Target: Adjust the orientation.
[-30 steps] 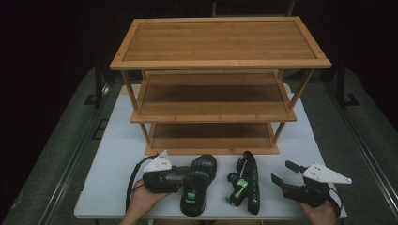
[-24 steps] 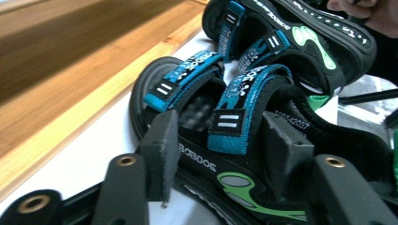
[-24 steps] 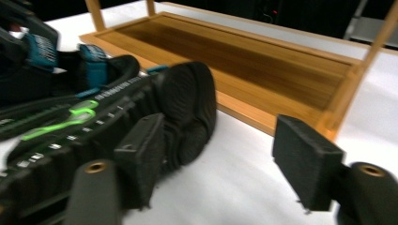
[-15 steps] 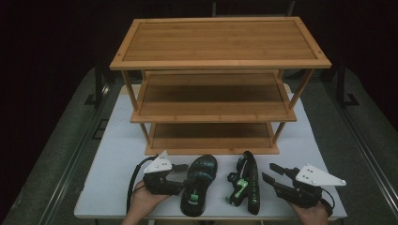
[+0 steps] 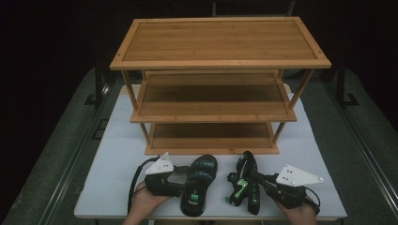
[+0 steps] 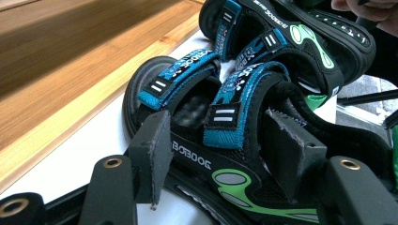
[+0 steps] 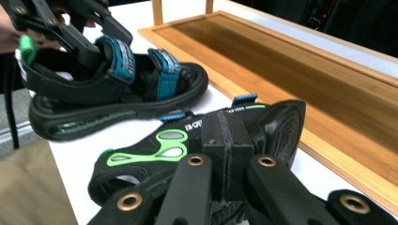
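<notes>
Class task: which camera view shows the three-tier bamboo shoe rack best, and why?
The high view: the whole three-tier bamboo shoe rack appears, all shelves bare. The left gripper view catches just a strip of its bottom shelf; the right gripper view shows part of that shelf and two posts.

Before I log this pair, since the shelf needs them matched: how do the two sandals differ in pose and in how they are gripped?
The left sandal lies flat on its sole, straps up; the right sandal is tipped on its side, its sole edge showing. The left gripper has open jaws straddling the left sandal's strap; the right gripper is pinched shut on the right sandal. Both are black with blue straps and green accents, on the table before the shelf.
</notes>
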{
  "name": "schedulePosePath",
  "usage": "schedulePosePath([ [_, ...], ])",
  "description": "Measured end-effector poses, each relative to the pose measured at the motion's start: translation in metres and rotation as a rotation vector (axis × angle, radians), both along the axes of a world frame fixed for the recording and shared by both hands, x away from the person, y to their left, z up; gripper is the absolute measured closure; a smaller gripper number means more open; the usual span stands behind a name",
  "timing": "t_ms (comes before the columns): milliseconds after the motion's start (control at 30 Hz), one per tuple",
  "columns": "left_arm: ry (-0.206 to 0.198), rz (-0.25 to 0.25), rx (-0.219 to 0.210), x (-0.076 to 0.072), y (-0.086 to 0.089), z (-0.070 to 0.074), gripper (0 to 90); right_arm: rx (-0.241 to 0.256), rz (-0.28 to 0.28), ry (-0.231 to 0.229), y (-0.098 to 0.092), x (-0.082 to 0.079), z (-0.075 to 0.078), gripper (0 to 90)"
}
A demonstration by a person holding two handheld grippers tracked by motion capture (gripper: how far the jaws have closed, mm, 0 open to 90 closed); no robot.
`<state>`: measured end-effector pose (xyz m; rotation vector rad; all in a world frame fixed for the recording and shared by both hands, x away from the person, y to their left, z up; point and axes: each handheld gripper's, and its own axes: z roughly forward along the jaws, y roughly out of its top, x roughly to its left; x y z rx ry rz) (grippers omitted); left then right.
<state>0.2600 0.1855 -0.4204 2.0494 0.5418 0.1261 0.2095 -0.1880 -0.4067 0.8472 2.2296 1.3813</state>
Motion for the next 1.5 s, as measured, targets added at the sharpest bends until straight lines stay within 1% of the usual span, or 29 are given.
schedulePosePath([
  [100,0.002,0.002,-0.001,0.000,0.000,0.000,42.4,-0.001,-0.001,0.002,0.000,0.000,0.000,89.4],
  [133,0.001,0.003,-0.003,0.000,0.001,0.000,42.5,-0.011,-0.005,-0.012,0.000,-0.001,0.000,89.5],
  [233,-0.001,0.001,-0.007,-0.001,0.001,0.002,42.9,-0.021,-0.010,-0.023,0.000,-0.003,0.000,89.5],
  [400,-0.002,-0.002,-0.004,-0.002,0.002,0.002,43.2,-0.019,-0.023,-0.025,-0.005,-0.005,0.000,89.6],
  [500,-0.005,-0.008,-0.007,-0.002,0.002,0.002,44.7,-0.036,-0.037,-0.039,-0.008,-0.007,0.001,89.6],
  [633,-0.004,-0.009,-0.005,-0.002,0.001,0.001,45.3,-0.037,-0.056,-0.040,-0.011,-0.008,0.001,89.6],
  [667,-0.005,-0.008,-0.005,-0.002,0.001,0.001,45.3,-0.039,-0.067,-0.047,-0.012,-0.008,0.002,89.6],
  [767,-0.007,-0.007,-0.004,-0.002,0.002,0.002,45.2,-0.037,-0.095,-0.044,-0.017,-0.009,0.002,89.7],
  [833,-0.007,-0.006,-0.006,-0.002,0.002,0.001,45.1,-0.047,-0.129,-0.053,-0.021,-0.009,0.001,89.6],
  [867,-0.005,-0.006,-0.005,-0.002,0.002,0.001,44.9,-0.048,-0.147,-0.052,-0.023,-0.010,0.001,89.6],
  [933,-0.006,-0.008,-0.003,-0.002,0.002,0.001,44.8,-0.044,-0.169,-0.036,-0.029,-0.009,0.001,89.6],
  [967,-0.008,-0.008,-0.001,-0.002,0.002,0.002,44.8,-0.058,-0.184,-0.050,-0.032,-0.010,0.000,89.4],
  [1000,-0.008,-0.008,-0.001,-0.002,0.002,0.002,44.8,-0.058,-0.184,-0.050,-0.032,-0.010,0.000,89.4],
  [1033,-0.007,-0.007,-0.001,-0.002,0.002,0.002,44.8,-0.066,-0.195,-0.060,-0.033,-0.011,0.000,89.4],
  [1100,-0.009,-0.007,-0.002,-0.002,0.003,0.002,44.9,-0.070,-0.210,-0.062,-0.035,-0.011,0.000,89.4],
  [1167,-0.008,-0.007,-0.003,-0.003,0.003,0.002,44.9,-0.072,-0.217,-0.055,-0.036,-0.010,-0.001,89.4],
  [1200,-0.008,-0.008,-0.002,-0.002,0.003,0.002,45.0,-0.112,-0.246,-0.052,-0.037,-0.010,-0.004,89.5],
  [1233,-0.008,-0.008,-0.003,-0.002,0.003,0.002,45.0,-0.112,-0.246,-0.052,-0.037,-0.010,-0.004,89.5],
  [1267,-0.007,-0.009,-0.004,-0.003,0.003,0.002,45.2,-0.097,-0.254,-0.027,-0.043,-0.009,-0.006,89.5],
  [1300,-0.006,-0.009,-0.005,-0.003,0.003,0.002,45.2,-0.097,-0.254,-0.027,-0.043,-0.009,-0.006,89.5],
  [1333,-0.005,-0.009,-0.006,-0.003,0.003,0.002,45.2,-0.087,-0.263,-0.007,-0.047,-0.008,-0.008,89.5],
  [1467,-0.006,-0.012,-0.002,-0.003,0.001,0.002,45.2,-0.089,-0.303,0.048,-0.060,-0.004,-0.015,89.4],
  [1500,-0.005,-0.010,-0.004,-0.003,0.001,0.002,45.2,-0.083,-0.310,0.058,-0.063,-0.003,-0.015,87.4],
])
